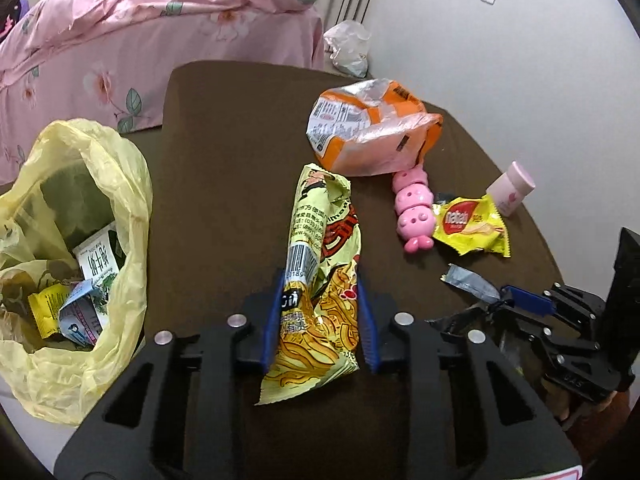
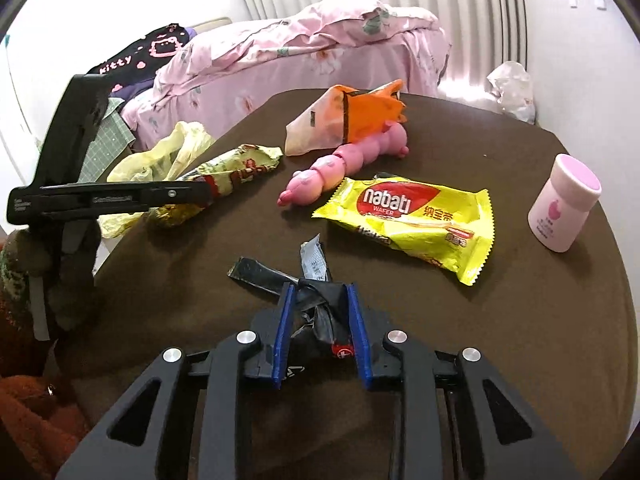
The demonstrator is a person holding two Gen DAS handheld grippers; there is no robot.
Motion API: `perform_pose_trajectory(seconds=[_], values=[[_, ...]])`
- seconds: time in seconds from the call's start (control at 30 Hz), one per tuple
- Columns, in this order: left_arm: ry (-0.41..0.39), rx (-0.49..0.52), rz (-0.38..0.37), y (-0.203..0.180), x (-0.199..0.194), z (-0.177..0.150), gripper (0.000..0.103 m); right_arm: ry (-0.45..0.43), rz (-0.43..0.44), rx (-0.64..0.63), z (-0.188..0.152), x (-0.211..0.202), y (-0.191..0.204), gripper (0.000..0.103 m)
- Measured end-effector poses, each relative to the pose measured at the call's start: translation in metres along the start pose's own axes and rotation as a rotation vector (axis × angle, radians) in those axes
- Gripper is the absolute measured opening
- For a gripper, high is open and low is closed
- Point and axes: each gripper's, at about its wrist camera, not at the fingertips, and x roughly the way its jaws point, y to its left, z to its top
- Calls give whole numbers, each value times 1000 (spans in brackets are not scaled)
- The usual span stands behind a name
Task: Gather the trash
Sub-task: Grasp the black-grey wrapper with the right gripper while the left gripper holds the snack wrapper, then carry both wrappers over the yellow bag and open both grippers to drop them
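Note:
My left gripper (image 1: pixel 320 280) is shut on a long yellow noodle snack wrapper (image 1: pixel 320 248) above the brown table (image 1: pixel 224 184); the wrapper also shows in the right wrist view (image 2: pixel 236 172). My right gripper (image 2: pixel 318 290) is shut on a crumpled black and silver wrapper (image 2: pixel 316 300), which also shows in the left wrist view (image 1: pixel 468 282). A yellow trash bag (image 1: pixel 72 264) with several wrappers inside stands open at the table's left edge. A yellow Nabati wafer packet (image 2: pixel 412 220) and an orange and white bag (image 2: pixel 348 116) lie on the table.
A pink caterpillar toy (image 2: pixel 344 164) lies between the orange bag and the Nabati packet. A pink and white jar (image 2: pixel 564 204) stands at the right. A pink bed (image 2: pixel 304 56) is behind the table. A clear plastic bag (image 2: pixel 512 88) sits by the wall.

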Motion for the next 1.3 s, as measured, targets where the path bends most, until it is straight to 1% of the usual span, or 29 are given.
perform_pose_trajectory(seconds=[0.27,0.4,0.5,0.6,0.7,0.8,0.93,1.07,1.2,1.3], values=[[-70,35,13,-12,-25,0,28,-18,-3,-8,3,-7,3,25],[-119,34,27,-12,-44,0,28,-57,-20,-30,10,-21,10,25],[-155,13,43,-4,-60,-1,28,-90,-34,-50,19,-32,17,25],[-193,-24,69,8,-79,-4,28,-128,-35,-84,31,-43,31,25],[-230,-64,123,23,-97,-7,28,-182,-27,-145,47,-52,52,25],[-278,-100,196,40,-117,-12,28,-222,-2,-205,64,-55,74,25],[-327,-178,246,68,-139,-18,28,-233,64,-235,87,-48,98,25],[-365,-284,288,97,-151,-24,29,-252,98,-291,109,-43,128,24],[-384,-355,313,117,-156,-29,29,-264,122,-361,124,-36,158,24],[-394,-402,324,131,-157,-32,29,-247,150,-383,133,-24,173,24]])
